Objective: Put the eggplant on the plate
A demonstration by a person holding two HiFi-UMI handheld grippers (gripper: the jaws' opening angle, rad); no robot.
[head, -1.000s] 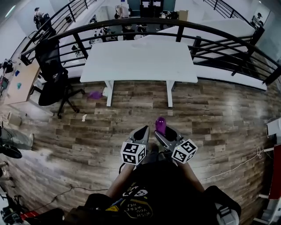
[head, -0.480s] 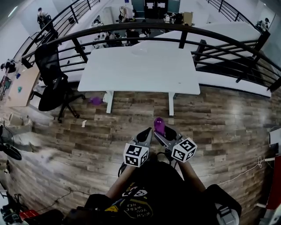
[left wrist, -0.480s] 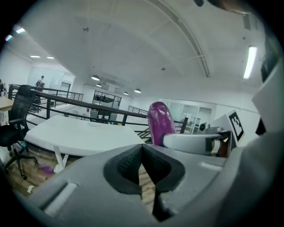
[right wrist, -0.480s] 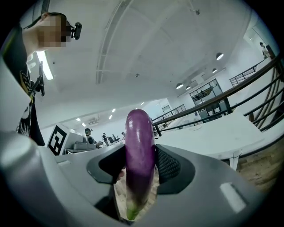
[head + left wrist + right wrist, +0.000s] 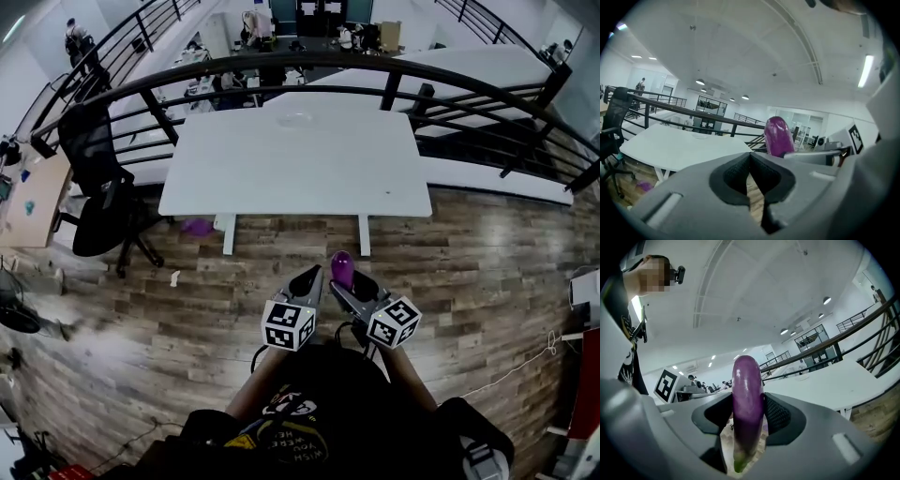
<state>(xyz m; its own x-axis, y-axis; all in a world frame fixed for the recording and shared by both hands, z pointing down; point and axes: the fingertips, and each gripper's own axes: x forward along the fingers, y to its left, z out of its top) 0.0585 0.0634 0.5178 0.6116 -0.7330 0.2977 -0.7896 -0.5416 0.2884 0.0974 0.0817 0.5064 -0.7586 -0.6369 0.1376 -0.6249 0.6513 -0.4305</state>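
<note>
The eggplant (image 5: 747, 394) stands upright in the right gripper (image 5: 749, 414), stem seemingly down.

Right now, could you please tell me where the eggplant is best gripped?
Grip the eggplant around its thick middle, from either side, as the right claw does: it stands upright, stem end down, with smooth rounded flanks facing the pads.

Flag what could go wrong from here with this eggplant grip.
The eggplant stands upright in the right gripper, its rounded end past the pads; it could tip or slip onto the wood floor. The plate, pale at the far side of the white table, is hard to see and a long reach. The shut left gripper alongside could bump it.
</note>
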